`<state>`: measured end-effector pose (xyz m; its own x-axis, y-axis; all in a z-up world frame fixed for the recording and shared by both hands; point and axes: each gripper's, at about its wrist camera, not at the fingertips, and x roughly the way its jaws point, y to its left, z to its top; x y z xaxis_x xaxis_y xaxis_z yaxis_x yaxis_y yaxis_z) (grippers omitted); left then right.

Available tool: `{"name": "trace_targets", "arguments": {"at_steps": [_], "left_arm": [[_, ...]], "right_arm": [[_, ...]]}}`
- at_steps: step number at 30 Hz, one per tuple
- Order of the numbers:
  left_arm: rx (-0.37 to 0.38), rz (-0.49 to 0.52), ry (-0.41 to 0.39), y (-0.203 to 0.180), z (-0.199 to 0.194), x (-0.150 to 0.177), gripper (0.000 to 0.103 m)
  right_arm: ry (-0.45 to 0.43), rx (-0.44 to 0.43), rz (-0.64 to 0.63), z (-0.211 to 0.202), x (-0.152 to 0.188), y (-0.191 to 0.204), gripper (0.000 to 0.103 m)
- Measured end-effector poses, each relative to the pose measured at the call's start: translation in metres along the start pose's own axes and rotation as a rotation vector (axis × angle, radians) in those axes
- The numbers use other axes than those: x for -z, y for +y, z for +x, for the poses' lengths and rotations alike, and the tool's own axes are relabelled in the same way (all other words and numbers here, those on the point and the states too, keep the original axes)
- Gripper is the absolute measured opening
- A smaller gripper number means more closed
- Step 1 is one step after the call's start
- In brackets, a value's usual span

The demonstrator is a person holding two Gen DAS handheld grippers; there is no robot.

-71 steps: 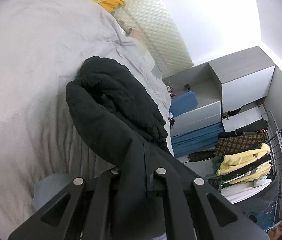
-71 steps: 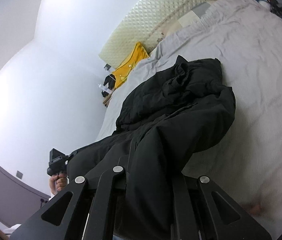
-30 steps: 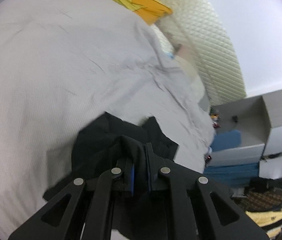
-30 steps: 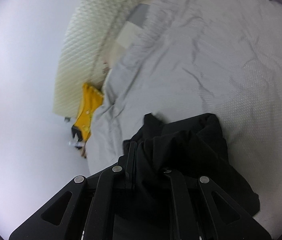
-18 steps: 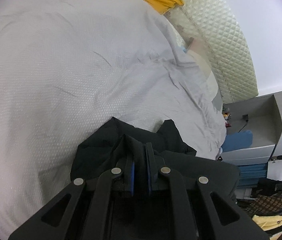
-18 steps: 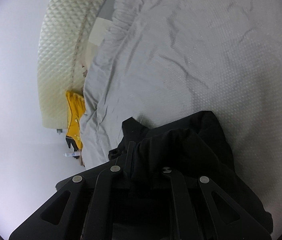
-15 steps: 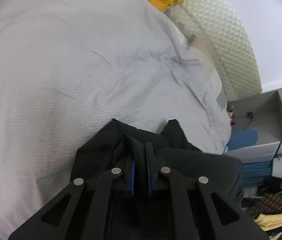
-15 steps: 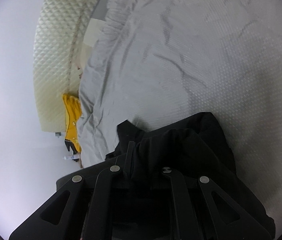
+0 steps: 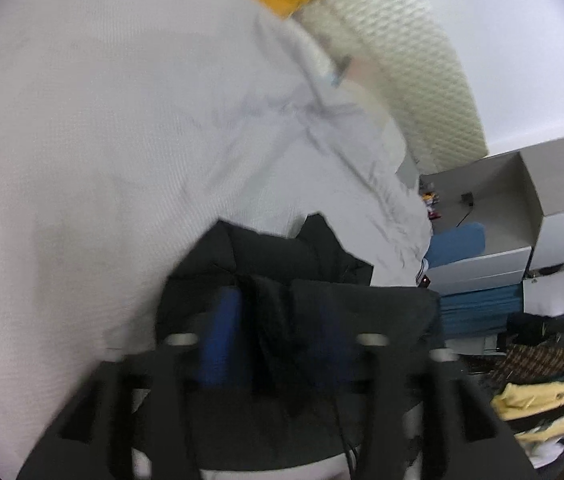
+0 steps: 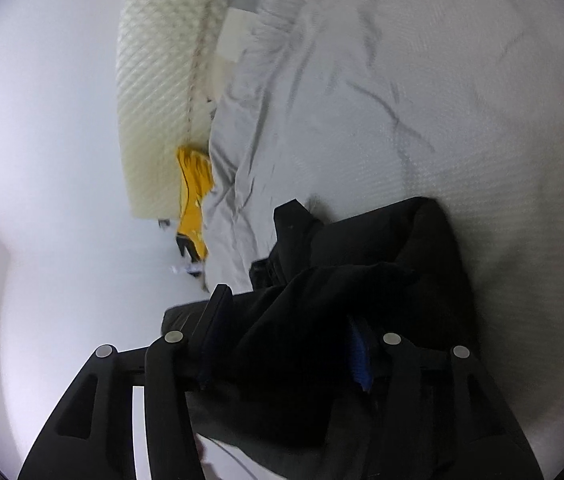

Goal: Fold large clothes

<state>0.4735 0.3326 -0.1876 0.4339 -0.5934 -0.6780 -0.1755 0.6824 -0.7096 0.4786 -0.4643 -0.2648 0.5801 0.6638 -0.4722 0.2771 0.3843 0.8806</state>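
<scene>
Black coat [image 9: 302, 264] slumped on bed [image 9: 101, 140], between both tongs [image 9: 273, 320] [image 10: 282, 328], just released; could unfold, or snag on withdrawal toward 6 o'clock.

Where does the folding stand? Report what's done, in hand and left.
Done: the black jacket lies doubled over in a bunch on the grey bedspread.
In hand: the left gripper and right gripper have just been opening, fabric loose between their fingers.
Left: squaring the bundle.
</scene>
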Motion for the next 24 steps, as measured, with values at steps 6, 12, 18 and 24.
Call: {"name": "trace_targets", "arguments": {"at_steps": [6,12,18,24], "left_arm": [[-0.079,0.295,-0.146,-0.050,-0.051,0.037,0.064],[-0.126,0.596,-0.156,-0.115,0.020,0.113,0.064],[-0.234,0.685,-0.155,-0.137,0.127,0.145,0.064],[-0.325,0.728,-0.244,-0.146,0.175,0.130,0.064]], "right_arm": [[-0.144,0.205,-0.346,-0.052,0.030,0.072,0.066],[-0.190,0.269,-0.674,0.005,0.124,0.121,0.078],[-0.182,0.437,-0.861,0.101,0.174,0.099,0.078],[-0.242,0.479,-0.904,0.140,0.154,0.097,0.080]]}}
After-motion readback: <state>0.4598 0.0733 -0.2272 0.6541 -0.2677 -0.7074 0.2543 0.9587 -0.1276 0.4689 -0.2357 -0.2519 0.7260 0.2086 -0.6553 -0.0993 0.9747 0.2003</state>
